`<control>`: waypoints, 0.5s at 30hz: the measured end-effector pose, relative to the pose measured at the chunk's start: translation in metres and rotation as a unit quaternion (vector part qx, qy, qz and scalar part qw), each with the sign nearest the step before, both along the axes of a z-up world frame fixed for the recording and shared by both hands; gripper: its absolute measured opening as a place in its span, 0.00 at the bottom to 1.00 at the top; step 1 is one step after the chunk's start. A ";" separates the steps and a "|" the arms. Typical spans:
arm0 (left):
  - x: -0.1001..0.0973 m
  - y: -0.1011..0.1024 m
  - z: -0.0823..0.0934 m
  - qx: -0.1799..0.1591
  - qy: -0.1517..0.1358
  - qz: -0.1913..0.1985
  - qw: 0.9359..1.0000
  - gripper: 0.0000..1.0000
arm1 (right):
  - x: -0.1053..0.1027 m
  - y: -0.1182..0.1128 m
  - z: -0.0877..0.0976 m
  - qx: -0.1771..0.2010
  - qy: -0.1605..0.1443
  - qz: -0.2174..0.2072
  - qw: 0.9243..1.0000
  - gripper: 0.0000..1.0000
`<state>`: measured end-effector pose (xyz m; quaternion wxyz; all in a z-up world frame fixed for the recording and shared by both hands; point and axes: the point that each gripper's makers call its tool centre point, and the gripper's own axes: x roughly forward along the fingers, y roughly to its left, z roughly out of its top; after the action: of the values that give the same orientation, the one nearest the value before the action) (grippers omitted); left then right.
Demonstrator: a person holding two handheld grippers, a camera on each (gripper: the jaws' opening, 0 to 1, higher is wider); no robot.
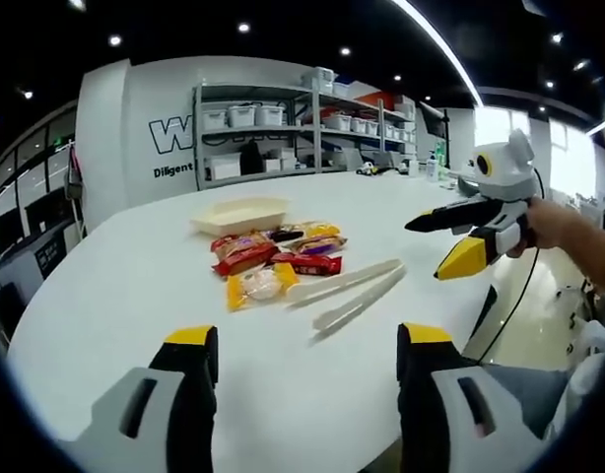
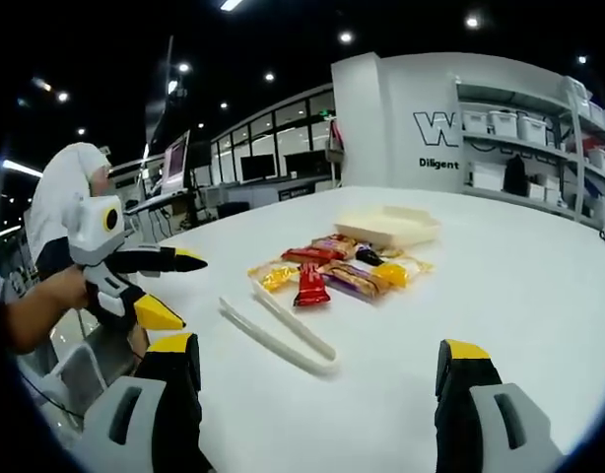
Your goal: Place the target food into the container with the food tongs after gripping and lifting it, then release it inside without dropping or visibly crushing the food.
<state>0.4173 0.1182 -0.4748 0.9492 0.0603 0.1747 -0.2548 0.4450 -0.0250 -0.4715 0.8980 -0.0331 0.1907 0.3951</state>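
Several wrapped snack packets (image 1: 273, 258) (image 2: 337, 268) lie in a loose pile on the white round table (image 1: 135, 286) (image 2: 519, 286). Just behind them sits a shallow cream container (image 1: 241, 212) (image 2: 386, 227), with nothing visible in it. White food tongs (image 1: 347, 291) (image 2: 278, 330) rest flat on the table beside the packets, untouched. My left gripper (image 1: 307, 340) (image 2: 189, 293) hovers open at the near table edge. My right gripper (image 2: 319, 350) (image 1: 428, 249) is also open, held off the table's side by a hand (image 1: 554, 225).
Metal shelves with white bins (image 1: 283, 128) (image 2: 524, 138) stand against the wall behind the table. A cable (image 1: 514, 296) hangs below the right gripper. A person's arm (image 2: 36, 310) holds the left gripper near a chair (image 2: 71, 370).
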 end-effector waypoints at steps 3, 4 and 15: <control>0.000 -0.002 -0.001 0.000 0.002 -0.003 1.000 0.71 | 0.000 -0.001 0.001 0.001 -0.001 0.000 1.000 0.99; 0.000 -0.002 -0.002 0.000 0.002 -0.004 1.000 0.71 | 0.000 -0.001 0.001 0.001 -0.001 -0.001 1.000 0.99; 0.000 -0.008 -0.005 -0.005 0.011 -0.018 1.000 0.61 | 0.000 -0.001 0.000 -0.002 -0.001 -0.001 1.000 0.99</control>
<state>0.4175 0.1105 -0.4794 0.9428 0.0561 0.1824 -0.2733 0.4451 -0.0263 -0.4715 0.8985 -0.0351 0.1906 0.3939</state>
